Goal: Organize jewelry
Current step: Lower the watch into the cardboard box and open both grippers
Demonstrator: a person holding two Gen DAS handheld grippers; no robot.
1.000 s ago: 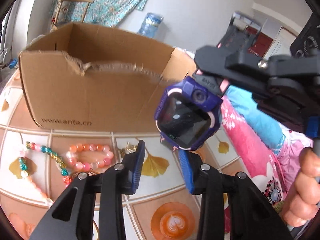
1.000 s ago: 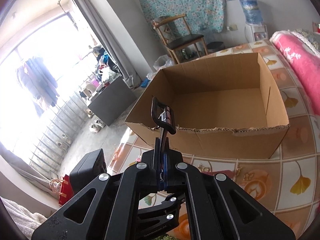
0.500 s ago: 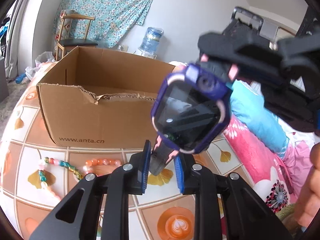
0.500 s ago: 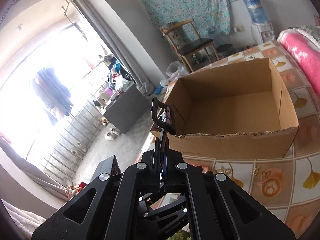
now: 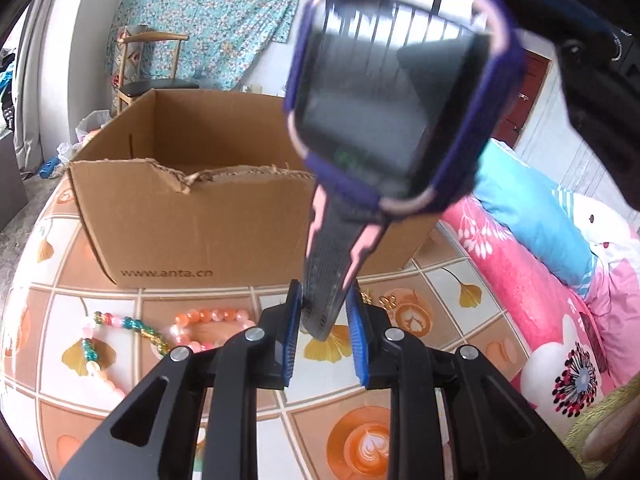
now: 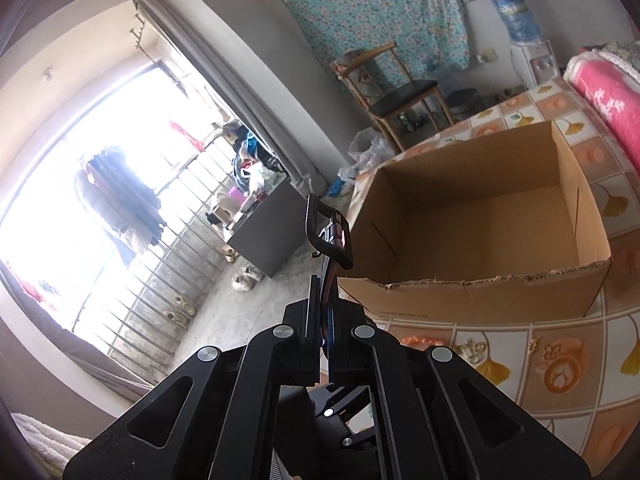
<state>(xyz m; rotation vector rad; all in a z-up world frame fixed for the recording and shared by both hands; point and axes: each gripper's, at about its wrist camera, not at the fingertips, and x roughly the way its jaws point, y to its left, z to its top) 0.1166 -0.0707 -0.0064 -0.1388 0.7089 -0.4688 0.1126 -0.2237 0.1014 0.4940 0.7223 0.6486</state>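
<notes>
Purple plastic fills the top of my left view: the watch (image 5: 400, 92) hangs face-on and much nearer the lens than a second ago, when it sat smaller and further off to the right. Its lower strap (image 5: 332, 276) drops between the blue pads of my left claw (image 5: 323, 326), which have drawn in from a wider gap. The left pad (image 5: 294, 312) looks to be touching the strap edge; the right one seems a shade clear, so I cannot tell whether I truly have it pinched. Behind it stands the cardboard box (image 5: 192, 224) on the patterned cloth (image 5: 360, 432), with a bead necklace (image 5: 120, 324) and an orange bead bracelet (image 5: 208, 320) lying in front of it, and a small gold piece (image 5: 384, 302) just right of my claw. A pink blanket (image 5: 512, 280) runs along the right.

From my right view, my right claw (image 6: 326, 292) is clamped tight on the watch's other strap, its black buckle (image 6: 329, 236) poking up above the fingertips. The box (image 6: 480, 216) sits open and empty to the right, seen more from above than before, since this hand has lifted a little. The bracelet (image 6: 416, 339) and gold pieces (image 6: 470, 350) peep out beside my frame.

So the watch is aloft, stretched between my two claws, not yet in the box. I judge I am taking both straps to straighten or close it before setting it inside.
</notes>
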